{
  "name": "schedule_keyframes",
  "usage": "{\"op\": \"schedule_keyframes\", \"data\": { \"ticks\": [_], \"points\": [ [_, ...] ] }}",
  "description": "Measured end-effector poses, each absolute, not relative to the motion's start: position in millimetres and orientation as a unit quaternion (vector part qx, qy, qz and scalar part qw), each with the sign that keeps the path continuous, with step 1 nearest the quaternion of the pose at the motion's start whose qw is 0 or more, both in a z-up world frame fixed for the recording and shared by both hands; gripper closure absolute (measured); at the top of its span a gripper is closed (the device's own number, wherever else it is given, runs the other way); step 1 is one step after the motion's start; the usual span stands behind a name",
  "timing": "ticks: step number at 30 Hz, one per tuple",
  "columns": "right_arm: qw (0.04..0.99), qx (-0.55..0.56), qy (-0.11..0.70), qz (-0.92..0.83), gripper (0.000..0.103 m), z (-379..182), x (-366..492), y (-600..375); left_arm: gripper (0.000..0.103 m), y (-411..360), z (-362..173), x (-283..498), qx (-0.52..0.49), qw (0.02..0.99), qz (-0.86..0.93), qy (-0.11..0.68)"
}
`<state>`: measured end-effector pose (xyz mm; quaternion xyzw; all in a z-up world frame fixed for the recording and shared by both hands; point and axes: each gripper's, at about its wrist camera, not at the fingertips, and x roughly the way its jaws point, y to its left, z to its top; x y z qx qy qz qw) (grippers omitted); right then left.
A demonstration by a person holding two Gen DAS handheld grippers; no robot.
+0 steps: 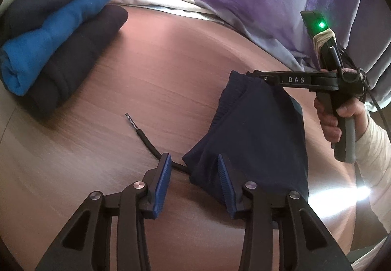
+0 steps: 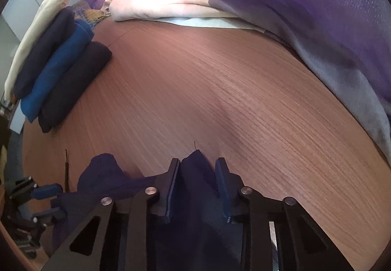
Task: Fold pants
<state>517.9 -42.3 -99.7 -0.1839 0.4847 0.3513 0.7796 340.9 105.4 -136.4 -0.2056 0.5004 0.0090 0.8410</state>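
My left tongs [image 1: 193, 165] are closest to me. They stand partly open, and nothing is pinched in them. One blue pad [image 1: 226, 183] touches the near edge of the pants [image 1: 256, 129], and the other pad hangs over bare wood, with a bit of the black drawstring [image 1: 146, 141] lying between them.

The pants are dark blue and sit bunched in a small heap on the tabletop [image 1: 171, 75], right in front of me. They look soft and floppy, and light too. Cloth like this will sag and slide wherever I let go, so I think I must hold it at two spots at once. The thick ribbed band at the far side of the pants looks like the best place to grab, because it is firmer and will not slip out so easily.

My right tongs [image 2: 198, 168] are at the right side of the pants. A fold of the cloth stands up between the two pads. The left pad lies against it, but I see a gap at the right pad, so I do not think it is squeezed tight yet.

Far to the left of the pants lies a stack of folded clothes [image 1: 48, 55]. Behind the pants, at the back edge, hangs a purple cloth [image 2: 293, 2].
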Motion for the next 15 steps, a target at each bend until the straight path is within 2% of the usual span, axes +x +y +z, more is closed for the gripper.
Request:
{"op": "schedule_keyframes", "data": {
  "ticks": [6, 9, 13, 15],
  "points": [
    [0.779, -0.176, 0.484, 0.358, 0.088, -100, 519, -46, 0.066, 104, -138, 346, -0.209, 0.841, -0.002, 0.500],
    [0.781, -0.168, 0.482, 0.359, 0.091, -101, 519, -47, 0.082, 100, -134, 346, -0.206, 0.844, -0.017, 0.495],
    [0.787, -0.154, 0.477, 0.360, 0.094, -100, 518, -51, 0.093, 93, -125, 344, -0.169, 0.859, -0.009, 0.483],
    [0.794, -0.147, 0.470, 0.356, 0.095, -96, 516, -55, 0.093, 92, -118, 341, -0.168, 0.862, -0.008, 0.478]
  ]
}}
